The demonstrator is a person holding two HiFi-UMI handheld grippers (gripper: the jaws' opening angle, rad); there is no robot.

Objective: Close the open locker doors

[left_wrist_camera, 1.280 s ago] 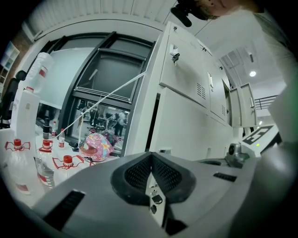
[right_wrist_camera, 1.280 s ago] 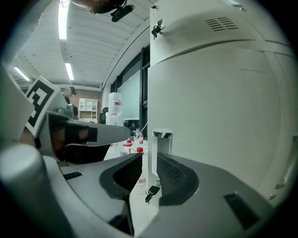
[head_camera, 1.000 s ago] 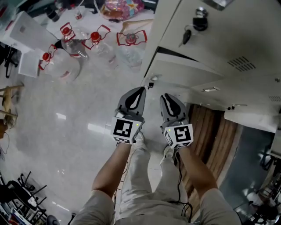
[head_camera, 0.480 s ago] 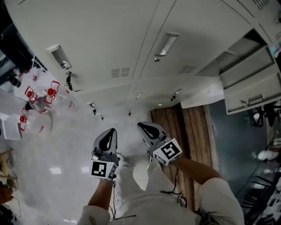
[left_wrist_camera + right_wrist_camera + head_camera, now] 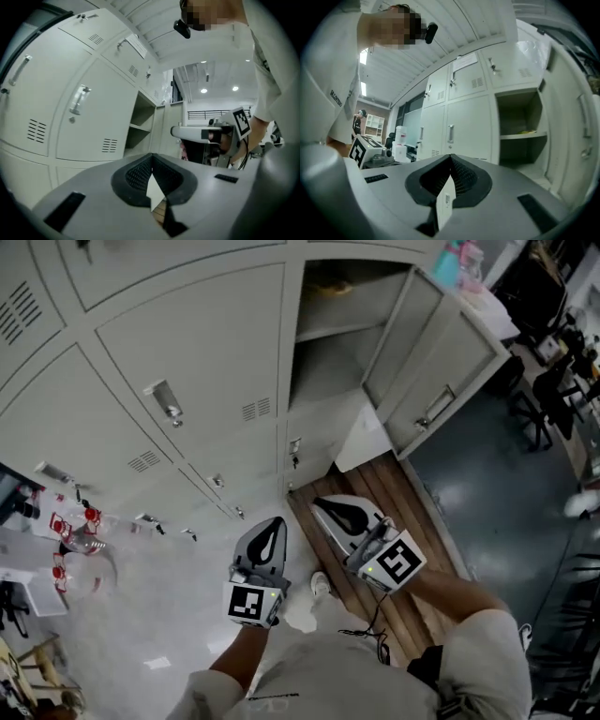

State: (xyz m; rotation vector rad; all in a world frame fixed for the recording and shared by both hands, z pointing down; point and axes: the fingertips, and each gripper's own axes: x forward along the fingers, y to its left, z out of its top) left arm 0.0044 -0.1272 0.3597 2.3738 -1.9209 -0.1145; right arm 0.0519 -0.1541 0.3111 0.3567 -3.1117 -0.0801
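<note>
Open door [image 5: 427, 371]: stood swung wide at the head view's upper right, leaving its shelved compartment [image 5: 328, 334] exposed, well apart from both tools.
Left gripper [image 5: 272, 531]: jaws pressed together, empty, aimed toward the lockers [image 5: 187, 362].
Right gripper [image 5: 328, 509]: likewise closed on nothing — probably to push the door, not pinch it.

i see one open locker [image 5: 323, 367] in the top middle of the head view. it is pale grey outside and dark inside. a shelf [image 5: 328, 327] goes across it, and a small yellow thing [image 5: 525, 132] lies on the shelf. its door [image 5: 441, 362] hangs wide open to the right, with a silver handle [image 5: 436, 407] near the lower edge. the shut doors [image 5: 202, 357] to its left lie flat and closed.
</note>
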